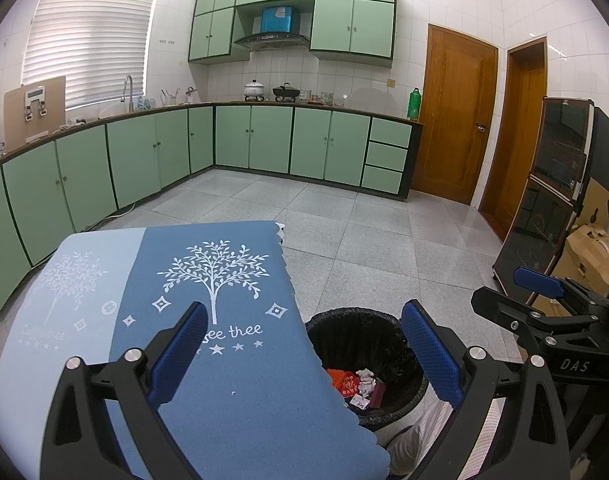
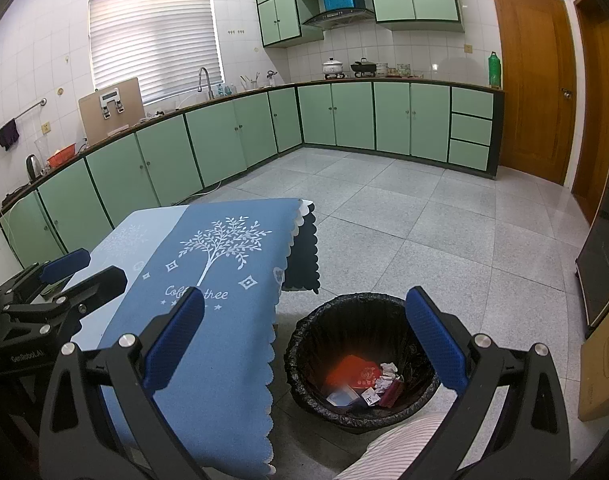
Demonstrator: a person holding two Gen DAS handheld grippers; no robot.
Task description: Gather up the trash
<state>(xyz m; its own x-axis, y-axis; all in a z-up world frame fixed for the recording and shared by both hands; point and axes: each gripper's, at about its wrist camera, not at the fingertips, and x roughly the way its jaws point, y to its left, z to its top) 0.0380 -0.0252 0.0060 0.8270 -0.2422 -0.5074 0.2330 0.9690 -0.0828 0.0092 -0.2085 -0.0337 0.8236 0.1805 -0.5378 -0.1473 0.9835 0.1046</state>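
A round bin (image 1: pixel 346 313) with a black liner stands on the floor beside the table's right edge. Inside lie a red packet (image 1: pixel 341 381), crumpled white paper (image 1: pixel 365 380) and small wrappers. My left gripper (image 1: pixel 306 354) hovers open and empty over the table edge and the bin. The right gripper (image 1: pixel 544 292) shows at the right of that view. In the right wrist view the bin (image 2: pixel 344 301) sits lower centre with the red packet (image 2: pixel 354 372) inside. My right gripper (image 2: pixel 304 342) is open above it, holding nothing. The left gripper (image 2: pixel 80 276) appears at the left.
A blue tablecloth (image 1: pixel 224 300) with a white tree print covers the table (image 2: pixel 220 280). Green cabinets (image 2: pixel 224 140) line the far walls, with wooden doors (image 2: pixel 532 80) to the right. A dark glass cabinet (image 1: pixel 544 216) and cardboard boxes (image 1: pixel 584 256) stand at right. A striped trouser leg (image 2: pixel 400 448) is near the bin.
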